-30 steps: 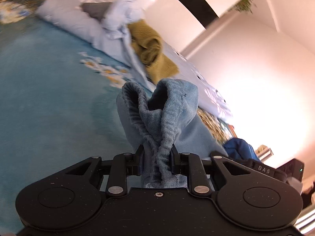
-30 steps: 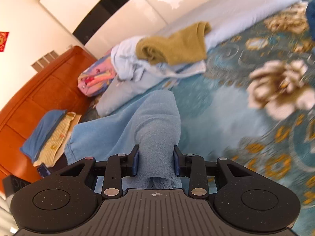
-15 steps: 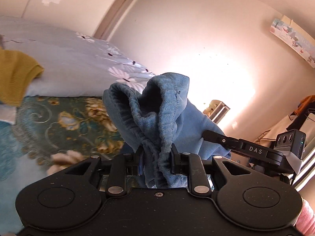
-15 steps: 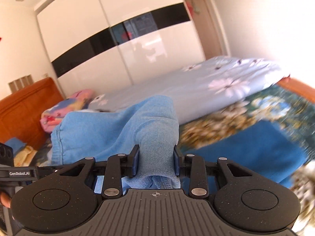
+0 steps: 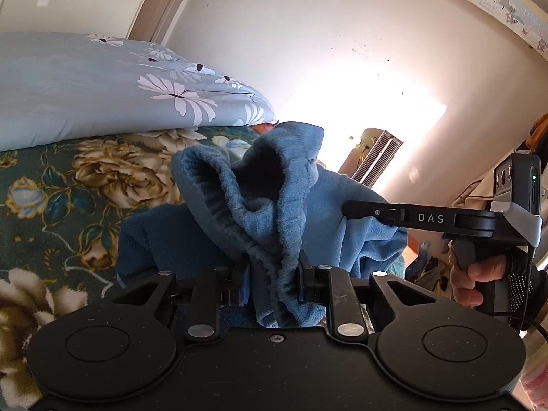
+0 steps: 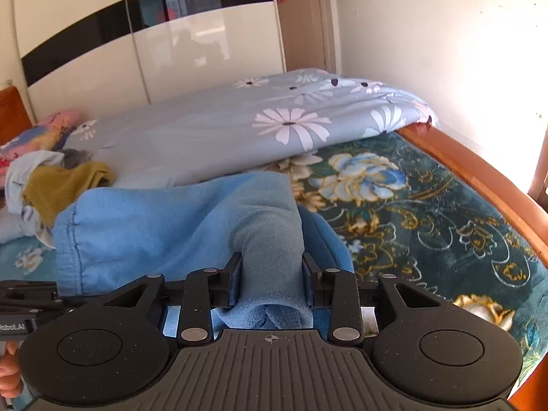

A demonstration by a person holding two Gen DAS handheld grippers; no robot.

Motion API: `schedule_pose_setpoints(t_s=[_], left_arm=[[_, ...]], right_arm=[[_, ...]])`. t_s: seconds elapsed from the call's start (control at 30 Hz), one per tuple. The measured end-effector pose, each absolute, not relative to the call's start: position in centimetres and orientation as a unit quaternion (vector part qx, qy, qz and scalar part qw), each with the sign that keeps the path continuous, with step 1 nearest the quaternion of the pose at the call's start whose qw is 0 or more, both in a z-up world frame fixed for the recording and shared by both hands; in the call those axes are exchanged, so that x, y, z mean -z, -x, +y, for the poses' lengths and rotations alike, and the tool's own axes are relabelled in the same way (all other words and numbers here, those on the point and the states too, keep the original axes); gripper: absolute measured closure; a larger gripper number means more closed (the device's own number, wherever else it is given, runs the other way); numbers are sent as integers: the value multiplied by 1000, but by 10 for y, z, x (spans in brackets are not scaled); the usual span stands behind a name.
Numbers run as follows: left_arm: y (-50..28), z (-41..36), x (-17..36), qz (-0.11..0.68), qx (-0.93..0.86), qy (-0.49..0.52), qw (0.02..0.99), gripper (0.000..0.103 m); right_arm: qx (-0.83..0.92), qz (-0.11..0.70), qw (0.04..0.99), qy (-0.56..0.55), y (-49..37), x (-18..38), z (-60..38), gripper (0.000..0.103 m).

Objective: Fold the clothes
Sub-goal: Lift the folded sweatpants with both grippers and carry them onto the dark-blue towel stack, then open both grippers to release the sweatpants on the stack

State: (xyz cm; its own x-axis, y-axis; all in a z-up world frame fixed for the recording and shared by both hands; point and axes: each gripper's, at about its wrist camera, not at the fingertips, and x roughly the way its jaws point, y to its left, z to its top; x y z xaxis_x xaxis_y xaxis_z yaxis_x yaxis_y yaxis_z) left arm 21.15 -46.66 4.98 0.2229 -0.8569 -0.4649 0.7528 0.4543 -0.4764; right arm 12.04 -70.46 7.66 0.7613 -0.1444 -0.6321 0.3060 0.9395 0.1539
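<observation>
Blue fleece garment (image 5: 274, 212) raised above the bed (image 6: 428, 205), left gripper (image 5: 272, 279) clamped on its gathered ribbed edge, right gripper (image 6: 272, 275) clamped on a smooth fold, cloth bulging beyond both fingertips.

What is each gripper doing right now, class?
Left gripper: closed on the blue garment.
Right gripper: closed on the same blue garment.

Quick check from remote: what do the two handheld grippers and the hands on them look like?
Both are matte black with round side discs and silver pivot pins. The left gripper has a smooth deck; the right gripper has a ribbed one, "DAS" lettering and a green light. Its hand wears a black dotted fingerless glove.
</observation>
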Motion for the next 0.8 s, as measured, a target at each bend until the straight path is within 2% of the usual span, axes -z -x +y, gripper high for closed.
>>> schedule_pose_setpoints(t_s=[0.17, 0.3, 0.37, 0.4, 0.5, 0.53, 0.6, 0.67, 0.77, 0.8], left_arm=[[-215, -467, -46, 355, 509, 69, 781, 74], [-203, -445, -62, 349, 507, 72, 785, 72], [-196, -426, -73, 341, 499, 64, 794, 60], [-192, -416, -78, 338, 495, 60, 798, 56], [-180, -384, -93, 325, 484, 42, 812, 49], [-175, -370, -98, 320, 477, 30, 818, 43], [-165, -342, -108, 303, 462, 8, 833, 41], [-154, -310, -118, 281, 449, -14, 848, 27], [-137, -263, -131, 254, 424, -39, 869, 20], [-132, -247, -134, 250, 413, -41, 875, 18]], right_arm=[[132, 321, 927, -141, -117, -66, -708, 66], [150, 312, 930, -126, -109, -83, -701, 55], [154, 302, 932, -128, -100, -95, -695, 47], [159, 295, 933, -128, -95, -101, -691, 41], [164, 271, 940, -130, -75, -120, -669, 35], [162, 261, 942, -132, -68, -124, -659, 29], [163, 245, 947, -132, -54, -130, -635, 23], [158, 240, 949, -127, -44, -134, -607, 22], [139, 238, 955, -114, -34, -140, -561, 16], [132, 236, 956, -111, -31, -143, -545, 8]])
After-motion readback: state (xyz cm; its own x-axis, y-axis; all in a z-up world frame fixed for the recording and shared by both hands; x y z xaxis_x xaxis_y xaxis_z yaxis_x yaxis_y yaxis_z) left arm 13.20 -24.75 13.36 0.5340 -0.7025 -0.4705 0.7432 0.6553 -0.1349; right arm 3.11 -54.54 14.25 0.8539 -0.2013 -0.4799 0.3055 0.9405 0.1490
